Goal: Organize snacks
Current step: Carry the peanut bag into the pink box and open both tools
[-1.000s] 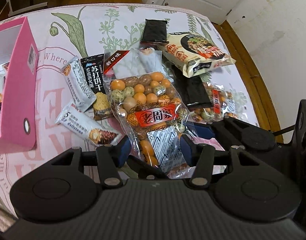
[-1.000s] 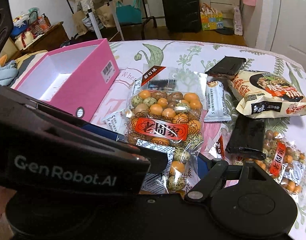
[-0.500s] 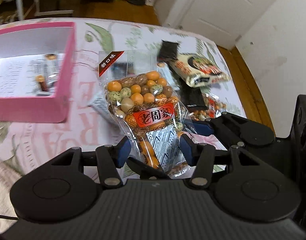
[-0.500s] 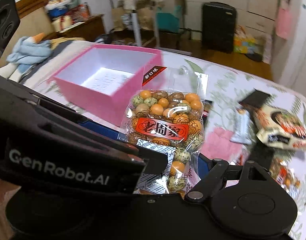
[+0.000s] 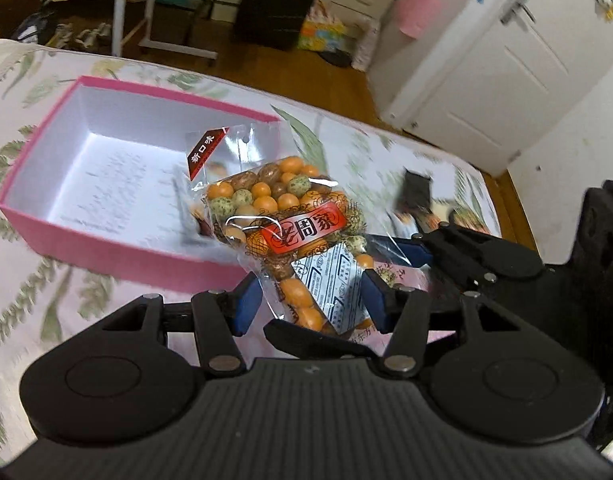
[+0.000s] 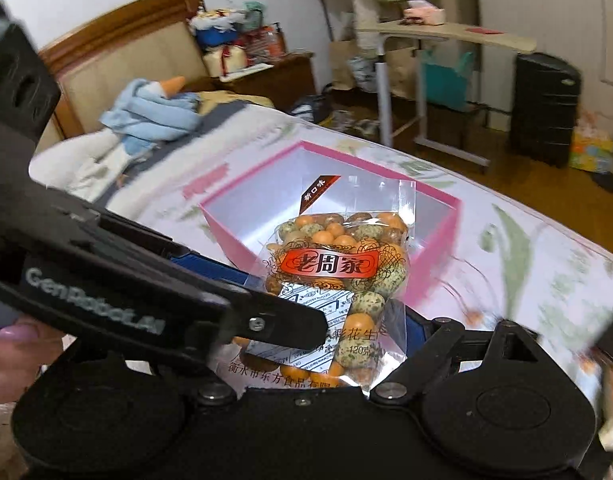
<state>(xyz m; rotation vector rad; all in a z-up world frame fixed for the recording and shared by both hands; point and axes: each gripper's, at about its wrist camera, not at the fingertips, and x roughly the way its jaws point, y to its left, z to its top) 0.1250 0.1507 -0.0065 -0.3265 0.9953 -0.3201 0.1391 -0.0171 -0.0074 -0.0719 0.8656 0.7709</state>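
Snack bag (image 5: 290, 220): clear film, filled with orange, brown and speckled green-white coated nuts; red label with dark lettering ringed by black scrollwork; dark red corner flash; white panel printed in blue lines low down. Box (image 5: 106, 236): pink outside and along the rim, white inside. Bedspread (image 5: 46, 300): pale pink and white with green leaf and fern sprigs. Left claw (image 5: 310, 300): black body, blue pads. Suitcase (image 6: 546, 108): black. Floor: brown wood.

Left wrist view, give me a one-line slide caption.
Both grippers carry a clear bag of coated peanuts toward the open pink box on the floral bedspread.
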